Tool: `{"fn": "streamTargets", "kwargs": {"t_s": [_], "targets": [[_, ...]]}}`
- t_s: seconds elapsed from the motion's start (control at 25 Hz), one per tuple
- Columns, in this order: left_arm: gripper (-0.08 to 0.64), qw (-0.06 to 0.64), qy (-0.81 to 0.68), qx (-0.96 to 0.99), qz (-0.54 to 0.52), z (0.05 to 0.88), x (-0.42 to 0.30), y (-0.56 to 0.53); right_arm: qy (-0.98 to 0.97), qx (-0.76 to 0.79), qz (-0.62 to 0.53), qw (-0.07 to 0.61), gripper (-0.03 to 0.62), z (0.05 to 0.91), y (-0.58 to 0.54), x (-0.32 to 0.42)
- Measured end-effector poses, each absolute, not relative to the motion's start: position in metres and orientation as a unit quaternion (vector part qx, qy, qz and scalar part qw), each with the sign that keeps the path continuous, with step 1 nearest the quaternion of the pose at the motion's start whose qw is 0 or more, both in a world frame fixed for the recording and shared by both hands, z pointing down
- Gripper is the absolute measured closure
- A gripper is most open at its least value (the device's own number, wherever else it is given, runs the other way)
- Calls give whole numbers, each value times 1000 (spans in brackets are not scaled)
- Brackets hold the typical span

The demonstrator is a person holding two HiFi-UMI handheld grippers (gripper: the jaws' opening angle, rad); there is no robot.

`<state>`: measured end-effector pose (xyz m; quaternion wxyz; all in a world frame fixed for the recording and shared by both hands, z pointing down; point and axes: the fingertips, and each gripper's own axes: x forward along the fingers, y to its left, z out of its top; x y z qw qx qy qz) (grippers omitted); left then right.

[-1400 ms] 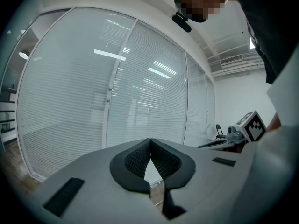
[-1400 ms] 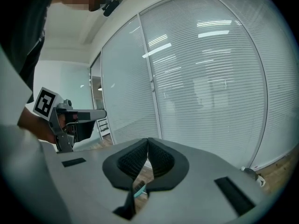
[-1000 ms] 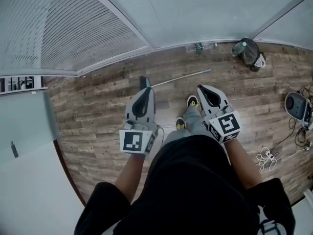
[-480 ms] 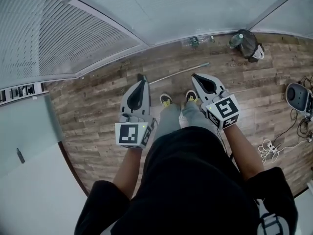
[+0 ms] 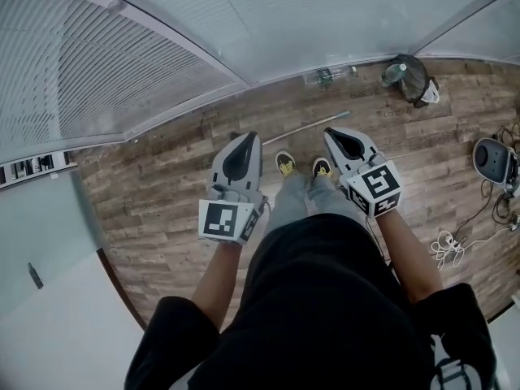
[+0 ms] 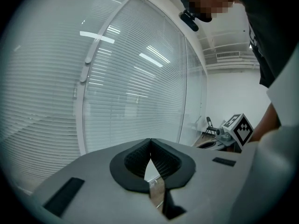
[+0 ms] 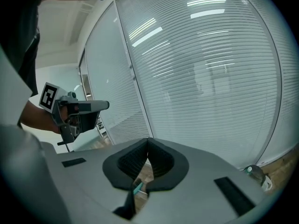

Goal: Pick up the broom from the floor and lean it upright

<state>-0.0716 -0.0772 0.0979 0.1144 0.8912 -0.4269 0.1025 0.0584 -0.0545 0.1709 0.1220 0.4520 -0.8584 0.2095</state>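
Note:
The broom lies on the wood floor ahead of me, its thin metal handle (image 5: 311, 124) slanting up to the right in the head view. Its head end is hidden behind my left gripper (image 5: 246, 137), which hovers over it, shut and empty. My right gripper (image 5: 333, 133) is also shut and empty, just this side of the handle's right part. Each gripper view shows ribbed pads pressed together, left (image 6: 150, 149) and right (image 7: 148, 149), with only a sliver of floor below them. A small teal piece (image 7: 138, 188) shows through the right gap; I cannot tell what it is.
A glass wall with white blinds (image 5: 122, 63) runs along the far side. A dark bag with a bottle (image 5: 410, 80) and small items (image 5: 327, 75) sit at its base. A round grey device (image 5: 491, 167) and white cables (image 5: 443, 258) lie at right. My feet (image 5: 284, 165) stand between the grippers.
I have stepped forward, and both grippers have moved closer to the broom. The left one now covers its head end. Both stayed shut.

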Motion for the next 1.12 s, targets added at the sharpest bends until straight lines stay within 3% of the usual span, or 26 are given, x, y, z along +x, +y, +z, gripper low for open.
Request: {"fn": "streamTargets", "kwargs": {"t_s": [0.24, 0.48, 0.84, 1.12], "targets": [[537, 100, -396, 905, 116, 120, -98, -119, -865, 434, 190, 163, 574, 173, -97, 22], [537, 136, -342, 923, 112, 167, -94, -139, -867, 408, 177, 225, 574, 195, -116, 28], [537, 169, -264, 930, 194, 281, -55, -154, -862, 379, 237, 240, 574, 268, -143, 66], [535, 156, -253, 920, 256, 392, -25, -160, -833, 405, 300, 229, 572, 359, -162, 89]]}}
